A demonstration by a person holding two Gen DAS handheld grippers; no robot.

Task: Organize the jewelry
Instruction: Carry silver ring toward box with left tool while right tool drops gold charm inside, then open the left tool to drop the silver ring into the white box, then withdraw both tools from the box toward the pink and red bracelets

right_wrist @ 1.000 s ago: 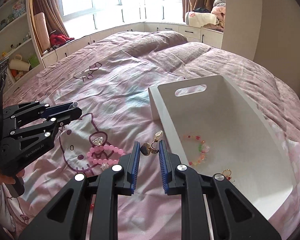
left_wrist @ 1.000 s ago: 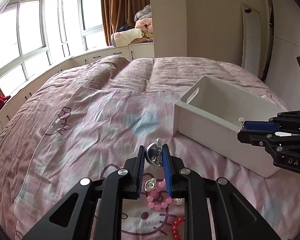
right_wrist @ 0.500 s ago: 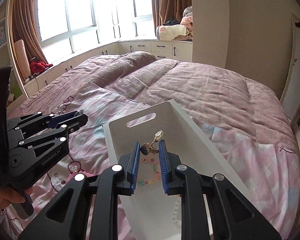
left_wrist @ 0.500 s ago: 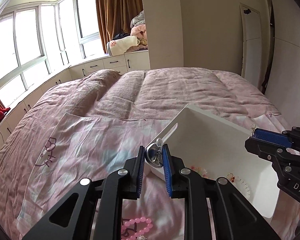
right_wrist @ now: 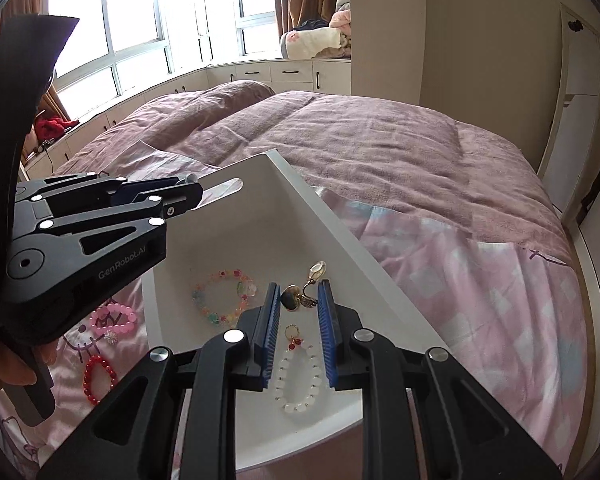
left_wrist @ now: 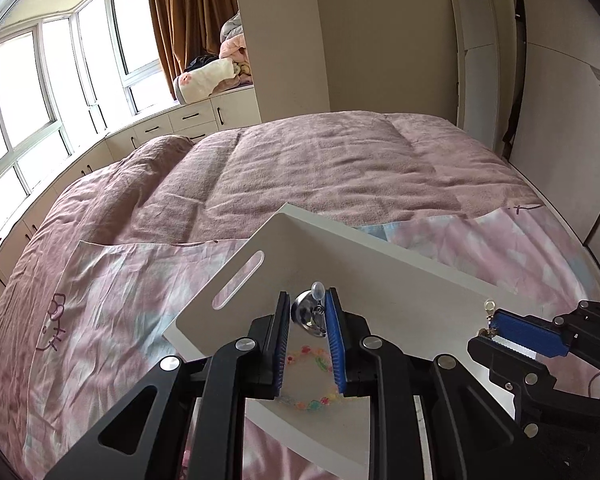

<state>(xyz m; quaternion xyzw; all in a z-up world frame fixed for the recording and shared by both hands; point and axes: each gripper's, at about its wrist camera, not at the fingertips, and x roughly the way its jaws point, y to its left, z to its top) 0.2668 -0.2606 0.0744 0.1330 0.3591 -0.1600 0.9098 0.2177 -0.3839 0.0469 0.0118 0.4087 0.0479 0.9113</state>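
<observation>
A white bin [left_wrist: 400,280] [right_wrist: 284,216] lies on the pink bed. My left gripper [left_wrist: 308,312] is shut on a silver earring [left_wrist: 306,312] and holds it over the bin's near end. My right gripper [right_wrist: 299,300] is shut on a gold earring [right_wrist: 296,298] and holds it over the bin's middle; it also shows in the left wrist view [left_wrist: 496,324]. A multicoloured bead bracelet [right_wrist: 224,296] [left_wrist: 312,380] and a white bead bracelet [right_wrist: 298,380] lie inside the bin.
A pink bead bracelet [right_wrist: 114,318] and a red bead bracelet [right_wrist: 98,374] lie on the sheet left of the bin, beside a small sparkly piece [right_wrist: 110,335]. The mauve duvet [left_wrist: 320,168] covers the far bed. Window cabinets [right_wrist: 260,72] line the back.
Both grippers have risen and moved over the bin, each carrying its earring. The bracelets on the sheet have dropped behind the left gripper.
</observation>
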